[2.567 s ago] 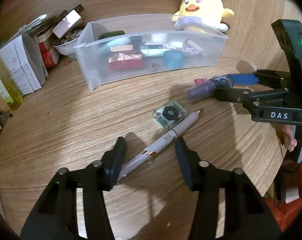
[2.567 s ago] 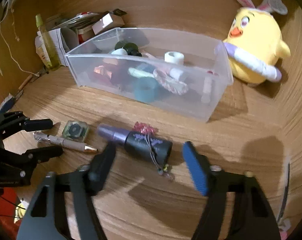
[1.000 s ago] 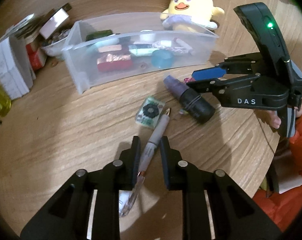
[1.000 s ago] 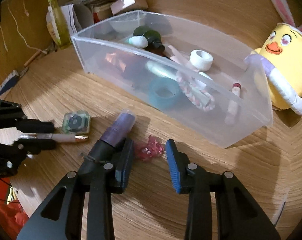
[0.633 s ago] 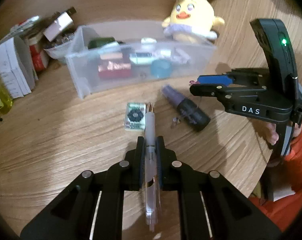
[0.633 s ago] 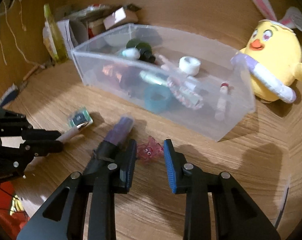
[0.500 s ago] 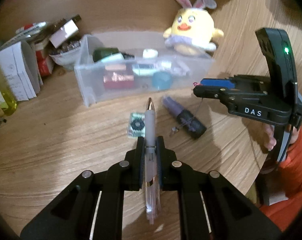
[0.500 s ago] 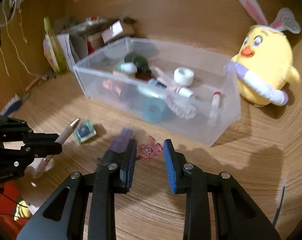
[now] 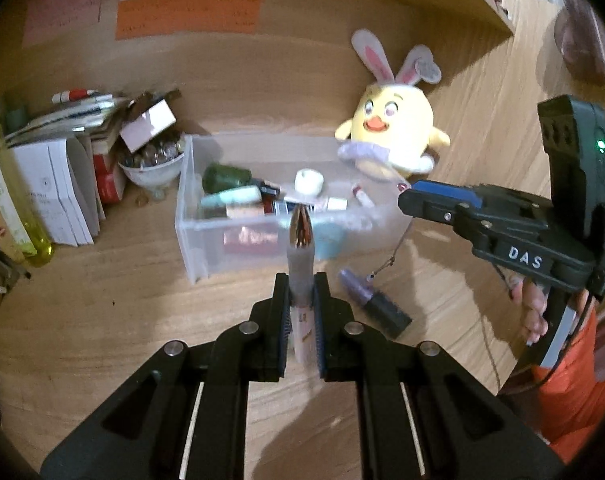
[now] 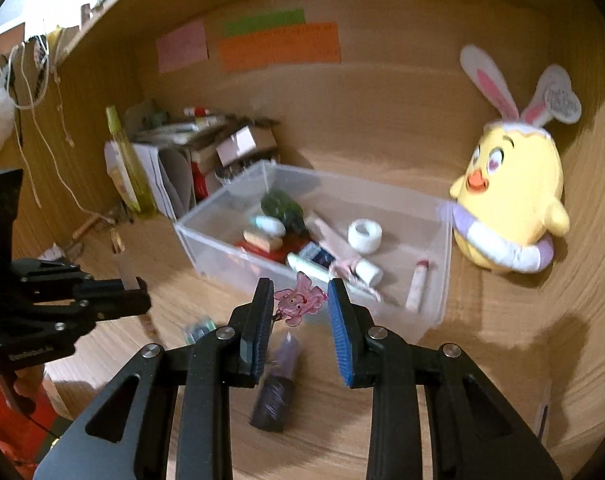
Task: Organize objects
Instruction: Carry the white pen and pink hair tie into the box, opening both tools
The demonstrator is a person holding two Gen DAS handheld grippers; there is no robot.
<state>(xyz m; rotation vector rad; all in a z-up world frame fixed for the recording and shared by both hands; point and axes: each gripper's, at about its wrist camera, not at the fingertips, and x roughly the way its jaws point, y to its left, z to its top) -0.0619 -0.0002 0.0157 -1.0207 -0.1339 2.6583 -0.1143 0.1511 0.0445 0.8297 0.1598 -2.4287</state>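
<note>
My left hand-held gripper (image 9: 301,300) is clenched on the pen (image 9: 301,256), lifted off the counter (image 9: 102,320) with its tip aimed at the clear plastic bin (image 9: 190,236). I judge this the carry step: the next move is to bring the pen over the bin's rim and release it among the items inside. To the right, a purple-and-black tube (image 9: 372,304) lies on the counter, not yet collected. My right hand-held gripper (image 10: 300,312) has the pink charm (image 10: 298,302) between its blue pads (image 10: 340,336); whether they pinch it I cannot tell. It hangs just before the bin's near wall and needs the same drop. The chick plush (image 10: 510,208) sits beside the bin.
</note>
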